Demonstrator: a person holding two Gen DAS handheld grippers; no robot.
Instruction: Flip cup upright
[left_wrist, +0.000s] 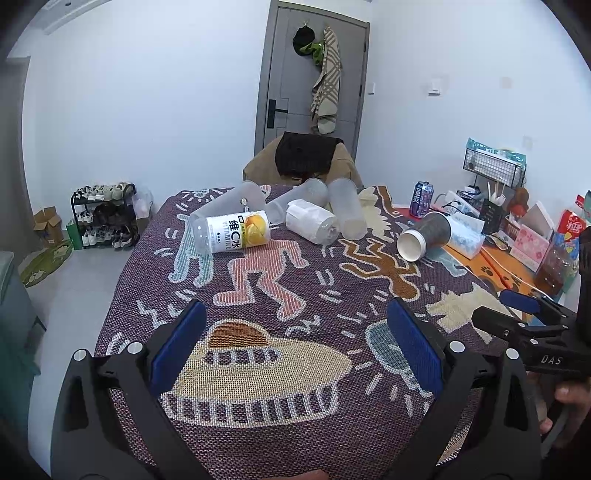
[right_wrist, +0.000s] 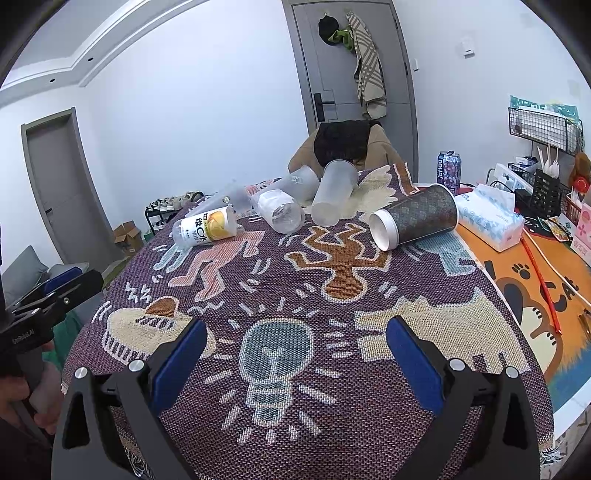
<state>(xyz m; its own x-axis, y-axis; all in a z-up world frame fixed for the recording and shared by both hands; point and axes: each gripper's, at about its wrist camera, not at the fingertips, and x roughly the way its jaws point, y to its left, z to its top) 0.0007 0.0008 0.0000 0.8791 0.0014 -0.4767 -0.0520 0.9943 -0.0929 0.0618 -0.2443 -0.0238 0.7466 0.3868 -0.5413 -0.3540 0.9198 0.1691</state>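
**Cup on its side, both grippers empty**

The dark patterned paper cup (right_wrist: 415, 218) lies on its side on the patterned cloth (right_wrist: 295, 288) covering the tabletop, white rim facing the camera, at 1 o'clock in the right wrist view. Its base touches the tissue pack (right_wrist: 491, 221). Frosted plastic cups (right_wrist: 332, 192) and a labelled bottle (right_wrist: 207, 227) lie at 11 to 12 o'clock. The left gripper (left_wrist: 295, 347) and the right gripper (right_wrist: 295, 354) are both spread wide, holding nothing, well apart from the cup.
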